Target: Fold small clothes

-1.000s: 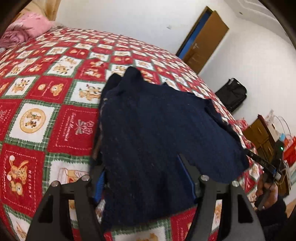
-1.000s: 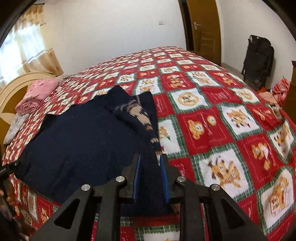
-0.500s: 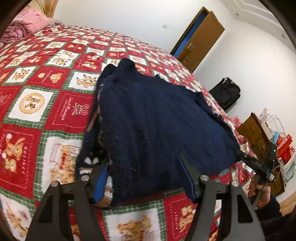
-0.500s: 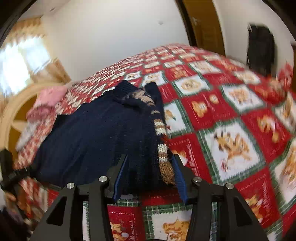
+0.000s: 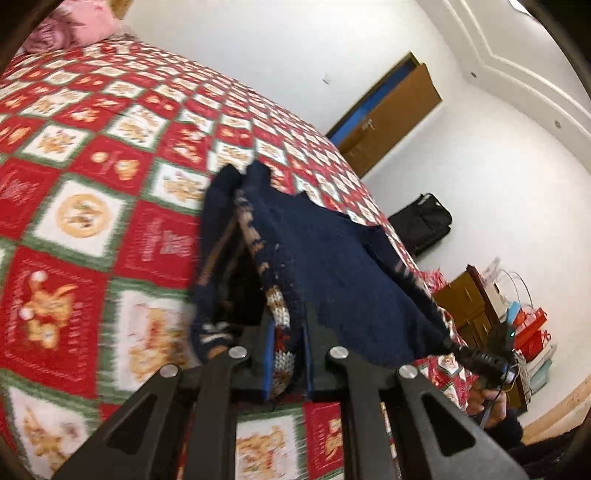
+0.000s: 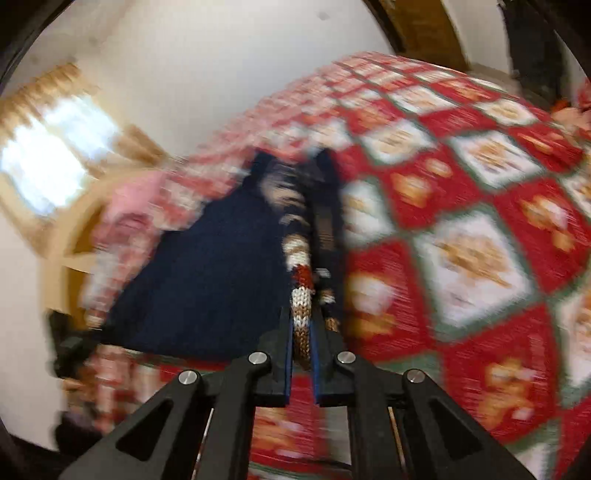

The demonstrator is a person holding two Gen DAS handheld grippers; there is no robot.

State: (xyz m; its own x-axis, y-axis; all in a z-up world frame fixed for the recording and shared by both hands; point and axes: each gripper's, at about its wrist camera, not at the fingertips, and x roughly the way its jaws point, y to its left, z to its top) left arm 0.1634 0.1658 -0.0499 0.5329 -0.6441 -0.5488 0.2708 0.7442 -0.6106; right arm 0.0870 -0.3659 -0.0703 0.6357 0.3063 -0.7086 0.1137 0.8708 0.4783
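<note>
You have one sweater [image 5: 343,280], dark blue knit with a patterned band along its bottom edge, lying near the front edge of the bed [image 5: 77,221] on the red-and-green checked quilt. It is soft, limp and fairly thick; judge it light but floppy, so any unsupported span will sag and the knit will stretch if you pull the two corners apart too hard.

Your left gripper [image 5: 287,363] has just closed and now pinches the patterned band at one bottom corner; that edge hangs lifted off the quilt. Your right gripper [image 6: 302,354] has likewise just closed on the band at the other corner. The hem corners are the sound places to hold; the doubled ribbing gives the pads bulk to bite.

Count: one sweater, two grippers, one pink bundle [image 5: 70,27] by the headboard.
</note>
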